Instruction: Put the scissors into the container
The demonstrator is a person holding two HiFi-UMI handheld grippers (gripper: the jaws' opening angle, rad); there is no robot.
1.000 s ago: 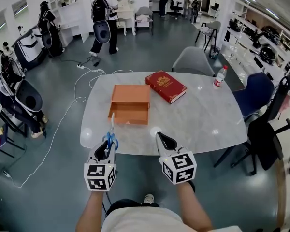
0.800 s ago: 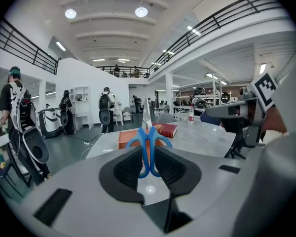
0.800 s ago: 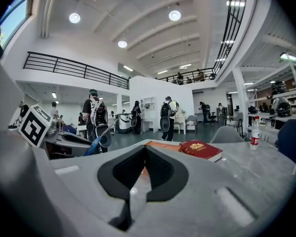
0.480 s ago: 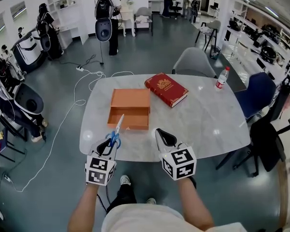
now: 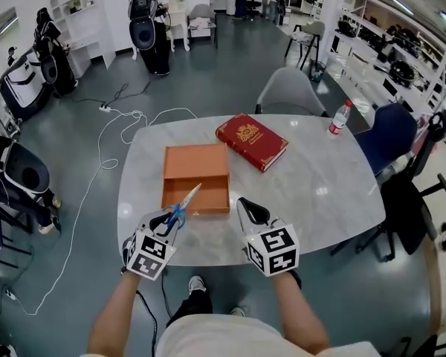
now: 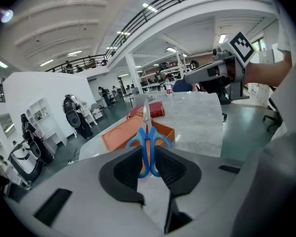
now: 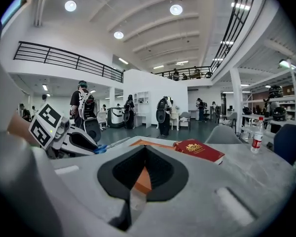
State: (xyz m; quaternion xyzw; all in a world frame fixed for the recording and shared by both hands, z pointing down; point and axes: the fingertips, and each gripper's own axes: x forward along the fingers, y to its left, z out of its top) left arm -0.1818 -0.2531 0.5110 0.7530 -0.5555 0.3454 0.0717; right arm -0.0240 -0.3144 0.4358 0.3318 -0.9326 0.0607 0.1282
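Note:
Blue-handled scissors [image 5: 181,204] sit in my left gripper [image 5: 166,220], which is shut on the handles. The blades point up and to the right, with their tip over the front edge of the open orange box [image 5: 195,189]. In the left gripper view the scissors [image 6: 148,141] stand upright between the pads, with the box [image 6: 119,136] behind them on the table. My right gripper [image 5: 253,213] hovers at the table's near edge, right of the box, shut with nothing in it. Its own view shows the box [image 7: 147,143] ahead and the left gripper [image 7: 74,141] at the left.
A red book [image 5: 251,141] lies behind the box on the pale marble table [image 5: 320,192]. A water bottle [image 5: 337,117] stands at the far right corner. A grey chair [image 5: 288,91], a blue chair [image 5: 390,141] and a black chair [image 5: 412,214] ring the table. A white cable [image 5: 97,169] runs over the floor at the left.
My left gripper has swung the scissors' blades from straight ahead to the right, toward the box's front edge. The right gripper has stayed where it was.

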